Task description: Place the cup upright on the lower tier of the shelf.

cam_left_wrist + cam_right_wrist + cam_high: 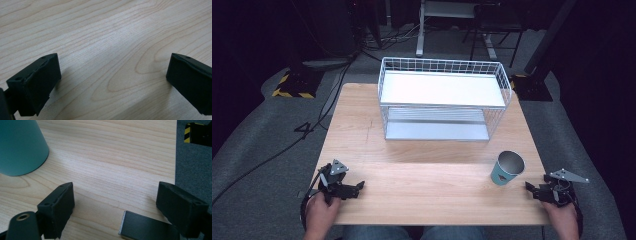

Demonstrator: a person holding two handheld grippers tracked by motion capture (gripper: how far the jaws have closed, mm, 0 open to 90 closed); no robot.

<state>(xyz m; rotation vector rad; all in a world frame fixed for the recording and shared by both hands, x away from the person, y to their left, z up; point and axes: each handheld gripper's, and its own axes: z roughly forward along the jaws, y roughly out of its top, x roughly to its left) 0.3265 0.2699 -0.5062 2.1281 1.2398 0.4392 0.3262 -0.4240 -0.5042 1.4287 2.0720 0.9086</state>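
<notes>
Here my left hand-held gripper (357, 187) rests low at the near left corner of the table (427, 195), jaws spread wide over bare wood. My right hand-held gripper (530, 188) sits at the near right edge, jaws also apart and holding nothing. A teal cup (507, 168) with a metal inside stands upright just beside it, not touching. A white wire rack (443, 98) stands at the far middle.
</notes>
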